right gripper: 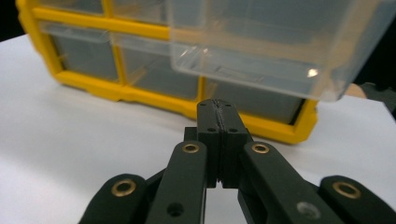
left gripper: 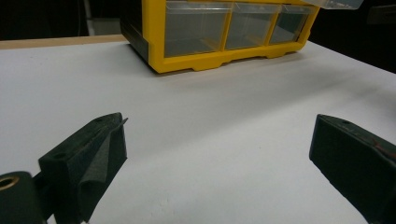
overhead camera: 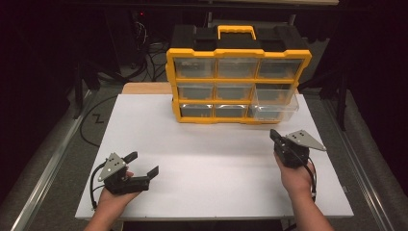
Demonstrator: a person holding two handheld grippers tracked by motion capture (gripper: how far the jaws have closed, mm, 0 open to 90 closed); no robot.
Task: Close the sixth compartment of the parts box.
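Note:
A yellow and black organizer (overhead camera: 238, 79) with clear drawers stands at the table's far middle. Its middle-right drawer (overhead camera: 275, 100) is pulled out toward me and shows large and close in the right gripper view (right gripper: 275, 51). My right gripper (overhead camera: 275, 136) is shut with nothing in it, just in front of and below that drawer, with its tips (right gripper: 218, 109) near the organizer's yellow base (right gripper: 275, 126). My left gripper (overhead camera: 142, 163) rests open at the near left of the white table, its jaws far apart, pointing toward the organizer (left gripper: 219, 35).
The white table top (overhead camera: 211, 159) has free room between the grippers and the organizer. A wooden board (overhead camera: 144, 88) lies behind the table's far left. Cables (overhead camera: 98, 118) lie on the grey floor to the left. A metal rail (overhead camera: 365, 178) runs along the right.

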